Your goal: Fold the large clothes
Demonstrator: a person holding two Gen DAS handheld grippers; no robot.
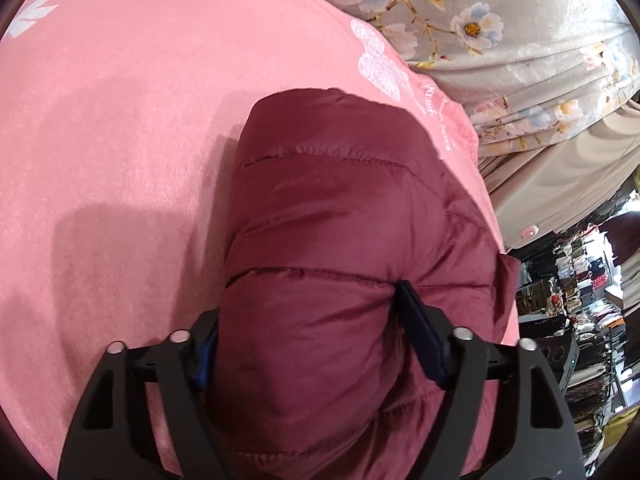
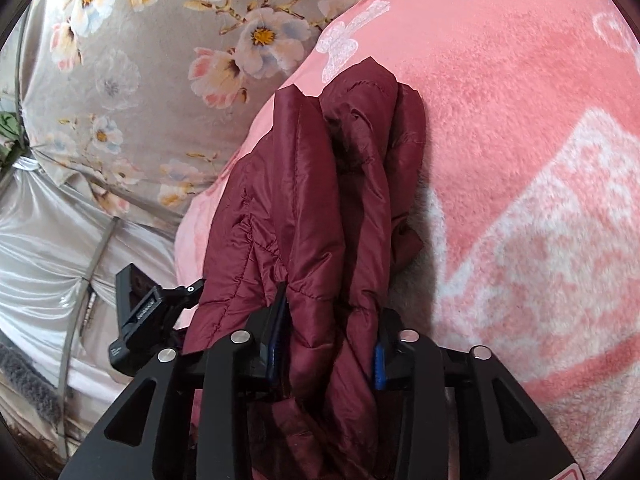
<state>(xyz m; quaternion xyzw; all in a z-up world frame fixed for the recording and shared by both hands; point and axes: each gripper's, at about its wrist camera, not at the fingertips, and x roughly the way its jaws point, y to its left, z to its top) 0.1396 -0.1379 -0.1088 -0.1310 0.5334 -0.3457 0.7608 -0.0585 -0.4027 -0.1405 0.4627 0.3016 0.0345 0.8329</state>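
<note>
Left wrist view: the left gripper (image 1: 308, 336) has its jaws closed on a thick bunch of the maroon quilted jacket (image 1: 340, 240), the padded fabric bulging out between and past the two black fingers. One blue-padded fingertip (image 1: 416, 320) presses into the cloth on the right side; the other finger is mostly hidden under the fold on the left. The jacket runs away from the gripper toward the far side, its far end lying over a pink fleece blanket (image 1: 132, 140) printed with white shapes. To the far right of the blanket lies a grey floral sheet (image 1: 520, 32), and at the right edge a cluttered room is visible, too blurred to make out.

Right wrist view: the right gripper (image 2: 330, 344) also clamps the maroon quilted jacket (image 2: 304, 208), with several gathered layers squeezed between the jaws and hanging both ahead of and below the fingers. The bunched cloth reaches toward the far side over the pink fleece blanket (image 2: 520, 120), which fills the right half. On the left sits the grey floral sheet (image 2: 132, 80), with shiny silver-grey fabric (image 2: 52, 248) nearer. A small black clamp-like mount (image 2: 140, 312) shows just left of the gripper.
</note>
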